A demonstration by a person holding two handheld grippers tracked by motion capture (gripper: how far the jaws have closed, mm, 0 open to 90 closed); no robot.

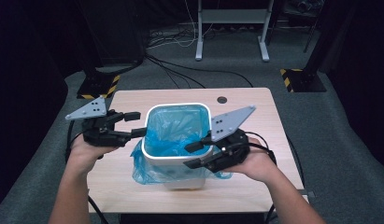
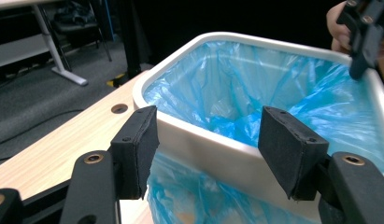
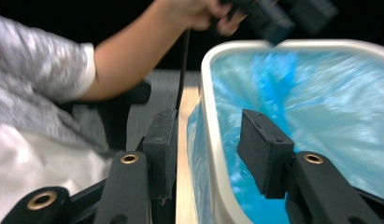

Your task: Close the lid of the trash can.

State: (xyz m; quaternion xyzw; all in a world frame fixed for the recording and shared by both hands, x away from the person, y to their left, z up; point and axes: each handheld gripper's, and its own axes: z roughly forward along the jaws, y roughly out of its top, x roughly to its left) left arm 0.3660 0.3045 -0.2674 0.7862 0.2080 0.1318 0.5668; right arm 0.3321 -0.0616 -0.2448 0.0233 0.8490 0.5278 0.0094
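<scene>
Bin point(image 1: 199, 179) rim point(image 1: 177, 107), both claws spread astride it

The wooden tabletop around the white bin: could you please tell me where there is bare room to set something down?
Bare wood lies behind the white plastic bin, up to the round cable hole, and along the pale wooden table's near edge. Both flanks are crowded by the left gripper, right gripper and blue plastic liner.

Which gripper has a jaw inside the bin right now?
The right gripper: its open jaws straddle the bin's near-right rim, one inside against the blue bag, one outside. The left gripper, also open, sits outside the left rim.
</scene>
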